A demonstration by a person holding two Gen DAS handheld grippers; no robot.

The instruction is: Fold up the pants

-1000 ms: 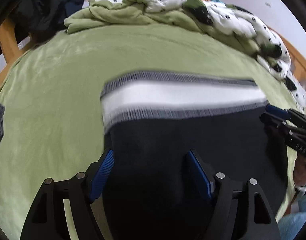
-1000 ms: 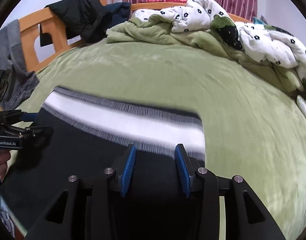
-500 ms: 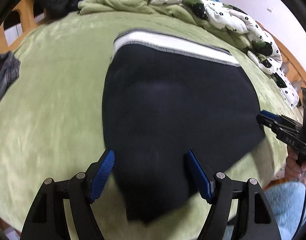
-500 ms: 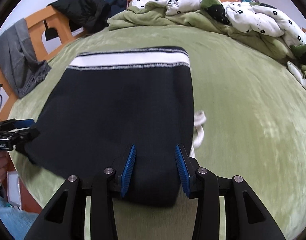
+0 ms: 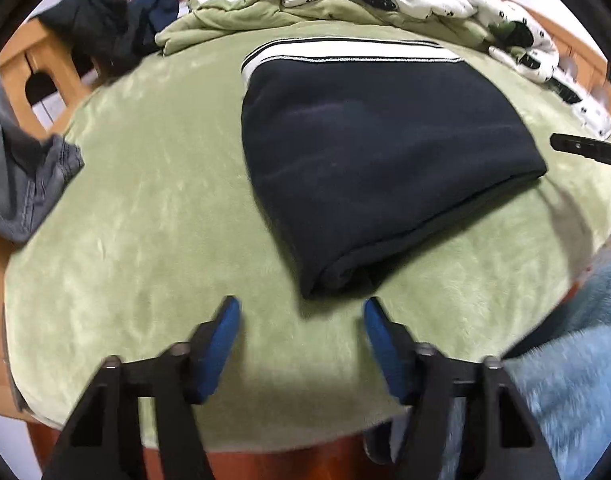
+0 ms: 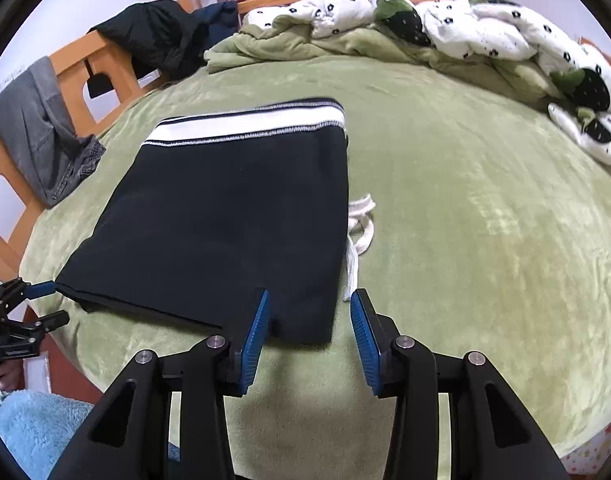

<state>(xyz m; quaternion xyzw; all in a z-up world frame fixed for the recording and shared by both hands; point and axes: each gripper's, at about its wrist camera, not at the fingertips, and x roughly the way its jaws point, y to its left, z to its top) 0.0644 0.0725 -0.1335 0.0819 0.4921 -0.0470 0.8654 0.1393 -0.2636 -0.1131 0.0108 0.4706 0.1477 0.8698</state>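
left gripper (image 5: 301,316): off pants (image 5: 369,152), jaws narrowing, empty | right gripper (image 6: 309,320): apart, pants corner between

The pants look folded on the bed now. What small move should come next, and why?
Probably tuck in the white drawstring with the right gripper: it trails out beside the pants, which otherwise lie folded flat. Both grippers stand open and hold nothing; the left gripper has just been closing.
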